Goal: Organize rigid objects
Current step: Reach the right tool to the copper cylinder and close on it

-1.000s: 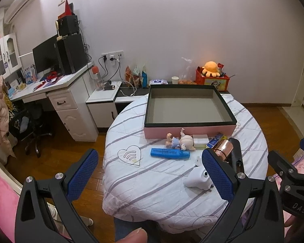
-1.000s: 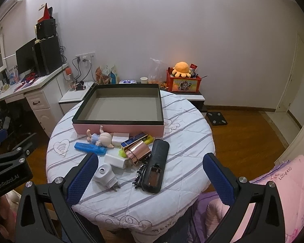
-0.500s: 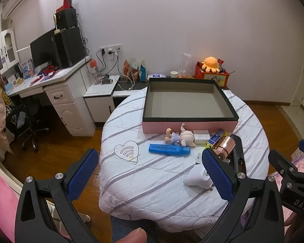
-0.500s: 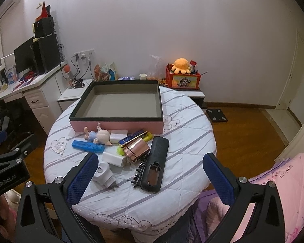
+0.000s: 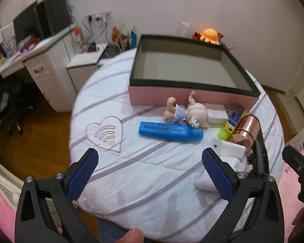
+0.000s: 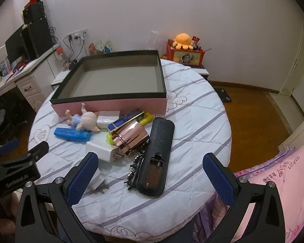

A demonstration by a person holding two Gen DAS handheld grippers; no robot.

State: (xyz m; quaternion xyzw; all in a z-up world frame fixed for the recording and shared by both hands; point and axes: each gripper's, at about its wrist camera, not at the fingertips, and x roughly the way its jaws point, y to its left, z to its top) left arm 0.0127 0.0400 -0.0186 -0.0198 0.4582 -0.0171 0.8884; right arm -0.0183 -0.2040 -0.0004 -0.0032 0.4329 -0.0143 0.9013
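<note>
Left wrist view shows we have closed on the blue highlighter (image 5: 170, 131) at twelve o'clock since a second ago; both the left gripper (image 5: 152, 174) and the right gripper (image 6: 150, 174) gape empty, and the box (image 5: 192, 96) awaits filling.

Blue plastic highlighter pen (image 5: 170, 131), lying on the tabletop: printed "POINT LINER", seen upside down in the left wrist view. Pink patterned fabric (image 6: 281, 168), right edge of the right wrist view: printed "LOVERS"-like lettering, too distorted to read surely. Black hand-held gripper body (image 6: 16, 174), left edge: white lettering, too blurred to read.

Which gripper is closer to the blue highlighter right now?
Left. The left gripper hangs open just short of the blue highlighter, nearly in line with it. The right gripper is off to its right, nearer the black remote.
</note>
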